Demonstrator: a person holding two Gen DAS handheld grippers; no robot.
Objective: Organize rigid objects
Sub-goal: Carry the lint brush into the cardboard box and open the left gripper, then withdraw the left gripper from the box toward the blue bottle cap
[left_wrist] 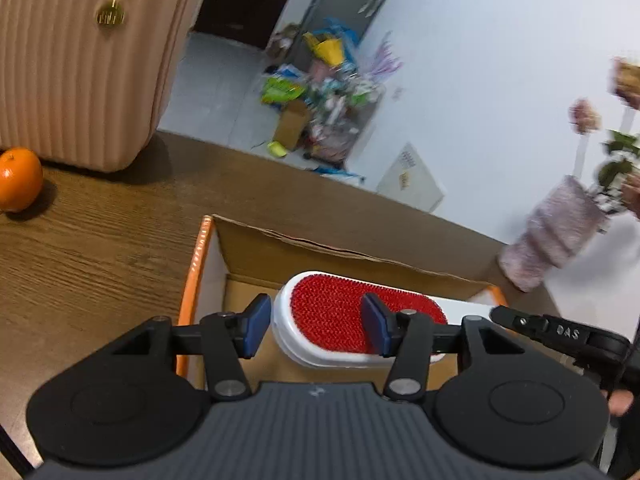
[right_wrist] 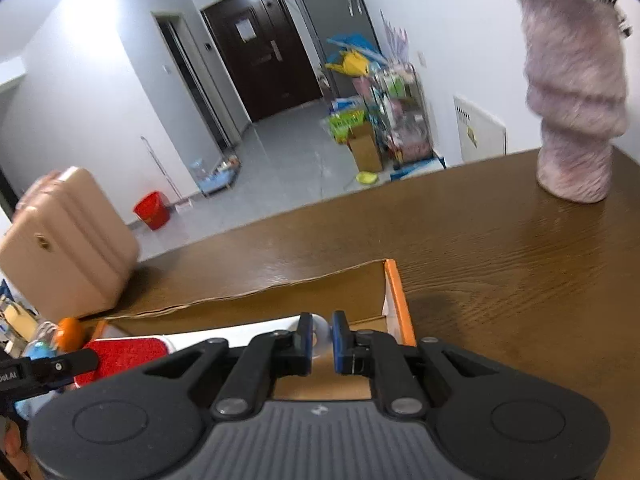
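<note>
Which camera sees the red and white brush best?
The left wrist view: the white oval brush with the red bristle pad sits centred in the cardboard box. The right wrist view catches only its red corner, lower left.

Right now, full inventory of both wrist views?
lint brush: 1, white with red pad, in the box, between the open left fingers
cardboard box: 1, brown, orange rim, on the table
small clear object: 1, pale, between the right fingers; identity unclear
orange: 1, orange, table, beside the suitcase
suitcase: 1, ribbed pink, standing on the table
vase: 1, fuzzy mauve, table's far right
table: 1, brown wood
bucket: 1, red, floor
left gripper: 1, black, blue pads
right gripper: 1, black, blue pads
</note>
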